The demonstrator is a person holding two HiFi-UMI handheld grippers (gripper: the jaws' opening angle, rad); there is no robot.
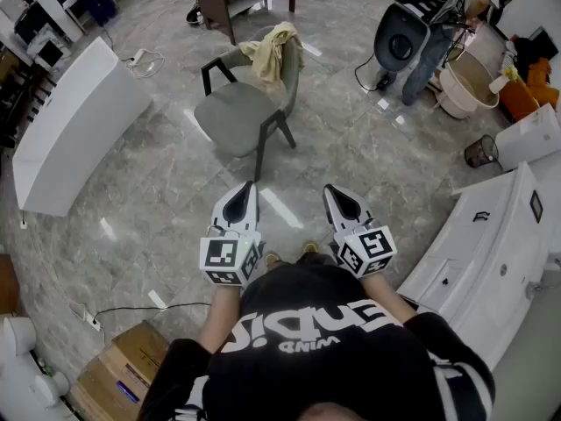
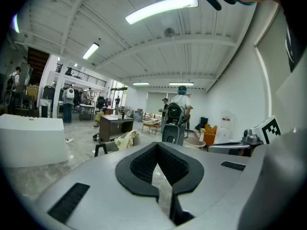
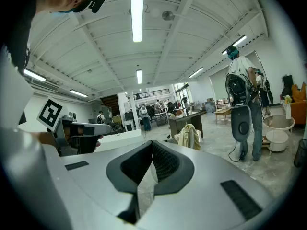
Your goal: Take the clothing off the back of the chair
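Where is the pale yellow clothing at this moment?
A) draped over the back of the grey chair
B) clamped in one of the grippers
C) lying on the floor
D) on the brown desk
A: the pale yellow clothing hangs over the backrest of the grey chair.

open floor (image 1: 351, 160) ahead of me up to the chair (image 1: 232, 117), white panel (image 1: 74, 130) off left, white cabinet (image 1: 486, 253) crowding my right
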